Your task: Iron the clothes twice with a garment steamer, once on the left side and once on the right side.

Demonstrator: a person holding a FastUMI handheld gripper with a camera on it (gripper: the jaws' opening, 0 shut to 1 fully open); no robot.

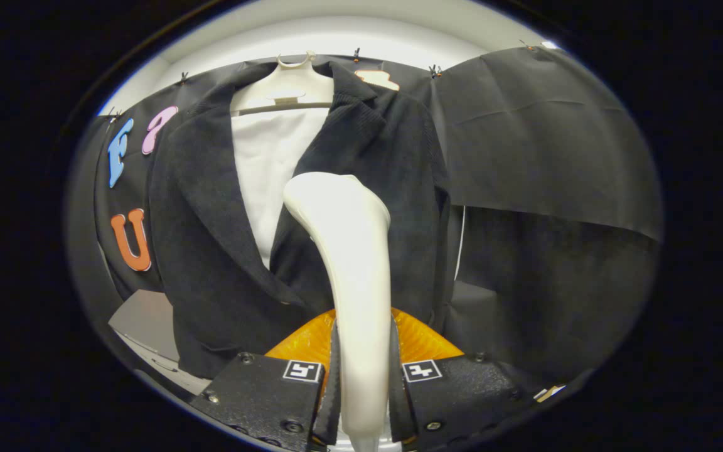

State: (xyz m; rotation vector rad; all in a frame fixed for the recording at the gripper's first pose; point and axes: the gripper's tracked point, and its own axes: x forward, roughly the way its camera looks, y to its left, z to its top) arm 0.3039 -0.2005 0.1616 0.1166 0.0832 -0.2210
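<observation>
A white garment steamer (348, 251) stands upright between my fingers, its handle clamped by both of them and its head rising in front of the jacket. Below the handle an orange translucent base (424, 342) of the steamer shows. My gripper (363, 383) is shut on the steamer's handle. Just beyond hangs a dark corduroy jacket (211, 238) on a white hanger (289, 78), with a white inner panel (267, 169) showing between its lapels. The steamer head sits against the jacket's right front panel (386, 163), near the lapel.
Black cloth (543, 138) covers the booth wall to the right of the jacket and behind it. A grey board (142, 317) lies low, left of the jacket's hem. A white ceiling (336, 31) runs above the cloth.
</observation>
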